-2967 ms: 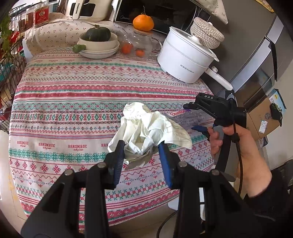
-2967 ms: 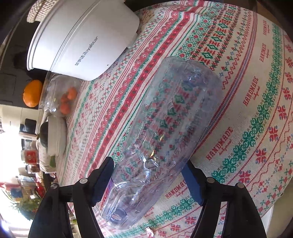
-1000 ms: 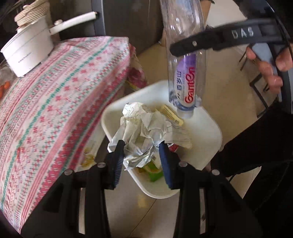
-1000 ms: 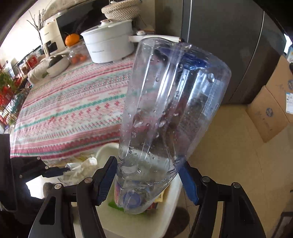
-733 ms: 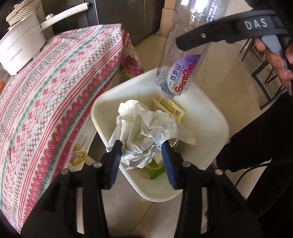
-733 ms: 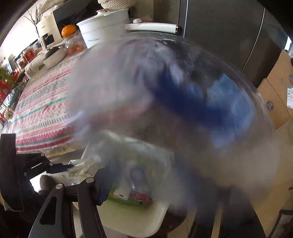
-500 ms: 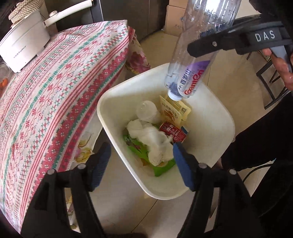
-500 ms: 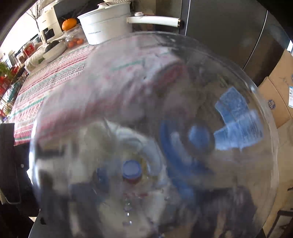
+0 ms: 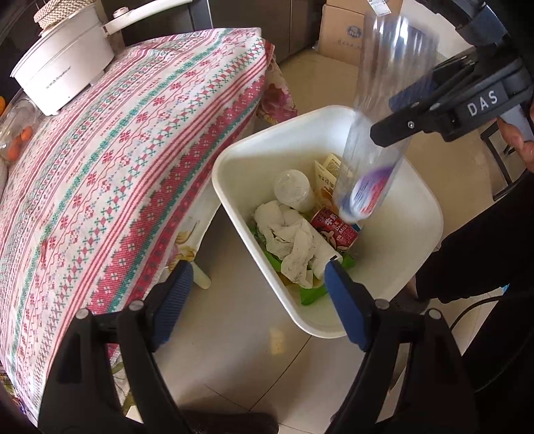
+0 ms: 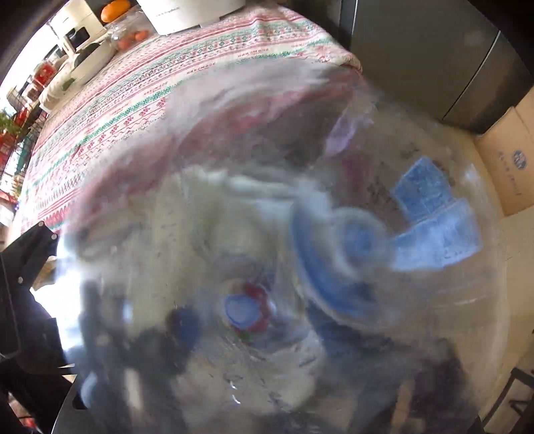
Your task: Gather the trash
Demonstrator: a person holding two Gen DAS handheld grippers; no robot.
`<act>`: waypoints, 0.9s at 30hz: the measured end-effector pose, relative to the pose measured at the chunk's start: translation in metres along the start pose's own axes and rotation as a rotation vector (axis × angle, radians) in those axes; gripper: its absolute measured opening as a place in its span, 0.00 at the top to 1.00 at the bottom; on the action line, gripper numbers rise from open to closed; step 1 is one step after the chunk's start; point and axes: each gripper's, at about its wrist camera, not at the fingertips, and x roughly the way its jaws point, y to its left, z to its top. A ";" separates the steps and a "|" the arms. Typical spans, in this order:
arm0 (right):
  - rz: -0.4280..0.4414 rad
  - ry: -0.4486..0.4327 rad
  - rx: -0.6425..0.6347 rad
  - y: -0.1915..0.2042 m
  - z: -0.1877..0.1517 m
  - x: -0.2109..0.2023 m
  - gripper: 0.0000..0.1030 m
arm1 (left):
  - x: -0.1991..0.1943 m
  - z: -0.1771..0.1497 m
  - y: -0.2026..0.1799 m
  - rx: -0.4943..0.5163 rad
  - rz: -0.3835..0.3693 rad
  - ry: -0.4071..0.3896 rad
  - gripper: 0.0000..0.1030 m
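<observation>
A white trash bin [image 9: 267, 140] stands on the floor beside the table. The crumpled white paper [image 9: 290, 233] lies inside it on a red can [image 9: 333, 230] and other litter. My left gripper [image 9: 255, 270] hovers over the bin's near rim, its jaws opening and nothing between them. A clear plastic bottle [image 9: 370, 187] hangs neck-down over the bin, blurred with motion. It passes between the fingers of my right gripper [image 9: 390, 117], whose jaws are opening. In the right wrist view the bottle [image 10: 267, 250] fills the frame and hides the fingers.
The table with the patterned cloth [image 9: 116, 167] borders the bin on the left and carries a white pot [image 9: 63, 66]. A cardboard box [image 9: 343, 30] stands on the floor behind. A person's hand [image 9: 514, 137] and dark sleeve are at the right.
My left jaws spread and the crumpled paper fell into the bin. The bottle tipped neck-down and sank toward the bin, now blurred between the right fingers.
</observation>
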 end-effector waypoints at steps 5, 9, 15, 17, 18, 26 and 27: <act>0.000 -0.031 0.007 -0.007 -0.001 -0.009 0.25 | -0.003 -0.001 0.000 -0.005 0.004 -0.007 0.19; -0.007 -0.033 0.010 -0.009 0.004 -0.010 0.25 | -0.007 -0.001 0.000 -0.010 0.009 -0.014 0.18; -0.016 -0.070 0.015 -0.002 0.000 -0.020 0.25 | -0.023 -0.005 0.002 -0.042 0.072 -0.042 0.15; -0.017 -0.113 0.023 -0.002 -0.002 -0.028 0.25 | -0.034 -0.008 0.004 -0.074 0.101 -0.066 0.07; -0.020 -0.142 0.027 -0.002 -0.004 -0.035 0.25 | -0.038 -0.010 0.005 -0.092 0.114 -0.074 0.02; -0.038 -0.367 0.059 0.015 -0.031 -0.088 0.13 | -0.082 -0.037 0.009 -0.284 0.237 -0.134 0.01; -0.045 -0.385 0.054 0.018 -0.035 -0.091 0.10 | -0.088 -0.040 0.009 -0.309 0.256 -0.148 0.01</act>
